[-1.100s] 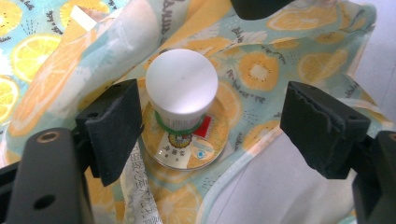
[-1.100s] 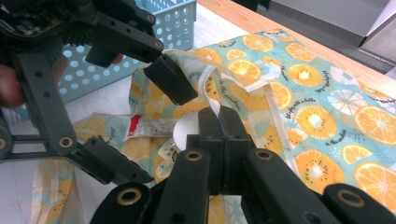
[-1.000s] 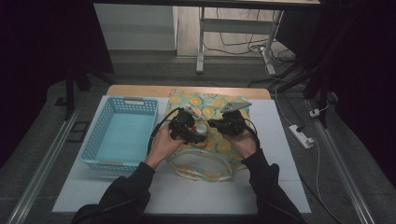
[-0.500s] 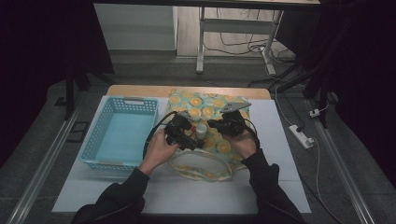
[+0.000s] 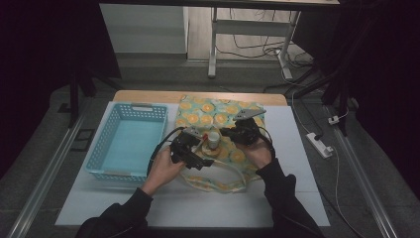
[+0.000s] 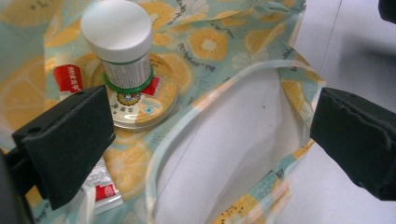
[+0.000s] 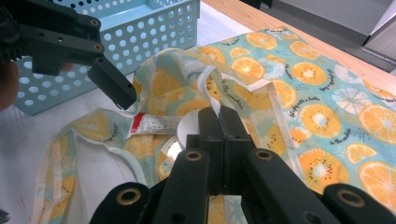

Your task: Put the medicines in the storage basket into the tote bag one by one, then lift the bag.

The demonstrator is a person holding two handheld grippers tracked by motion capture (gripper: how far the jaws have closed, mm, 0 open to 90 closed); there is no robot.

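The left gripper's (image 5: 194, 147) fingers (image 6: 65, 140) have just been opening and now stand wide, nothing between them, having drifted left off the fruit-print bag (image 5: 223, 116). The right gripper (image 5: 236, 133) stays clamped on the bag's strap (image 7: 211, 95). The white-capped bottle (image 6: 122, 44) stands on a round tin (image 6: 140, 105) on the bag, mid-tabletop (image 5: 297, 148), right of the blue basket (image 5: 99, 148); the left hand is judged free to regrasp.

The print on the white-capped bottle (image 6: 122, 44) is too small to read. The right tongs (image 7: 224, 122) hide most of that bottle, and the left tongs (image 6: 210, 135) cover part of the sachet (image 6: 100, 184).
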